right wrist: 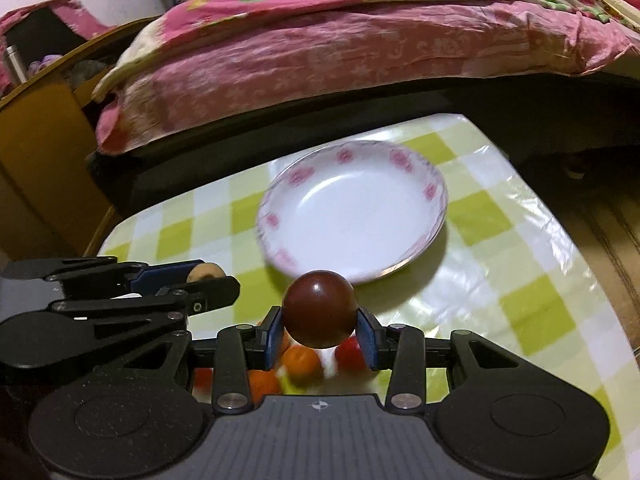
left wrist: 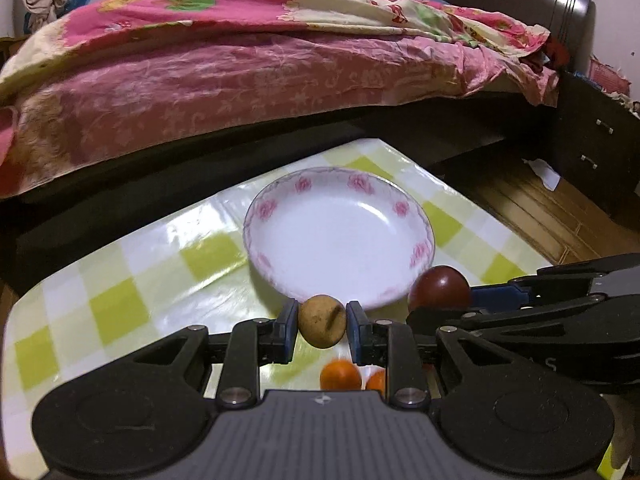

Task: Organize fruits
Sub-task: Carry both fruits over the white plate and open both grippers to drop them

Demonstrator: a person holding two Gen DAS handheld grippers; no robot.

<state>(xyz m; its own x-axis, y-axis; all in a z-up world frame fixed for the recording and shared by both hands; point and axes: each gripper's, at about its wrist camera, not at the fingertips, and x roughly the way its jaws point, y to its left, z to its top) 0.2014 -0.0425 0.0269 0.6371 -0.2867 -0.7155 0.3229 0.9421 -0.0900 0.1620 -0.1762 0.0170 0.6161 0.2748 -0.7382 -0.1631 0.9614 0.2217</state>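
Now both claws carry fruit toward the empty plate (left wrist: 340, 236): left claw (left wrist: 322, 326) clamps a tan fruit (left wrist: 322, 322), right claw (right wrist: 320, 330) pinches a dark-red fruit (right wrist: 319, 308), above the desk (right wrist: 520, 300).

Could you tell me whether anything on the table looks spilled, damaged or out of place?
Nothing stands out. The floral plate sits flat and empty on the checked tablecloth. The left tongs grip a tan fruit, the right tongs a dark red fruit, and loose orange fruits lie below.
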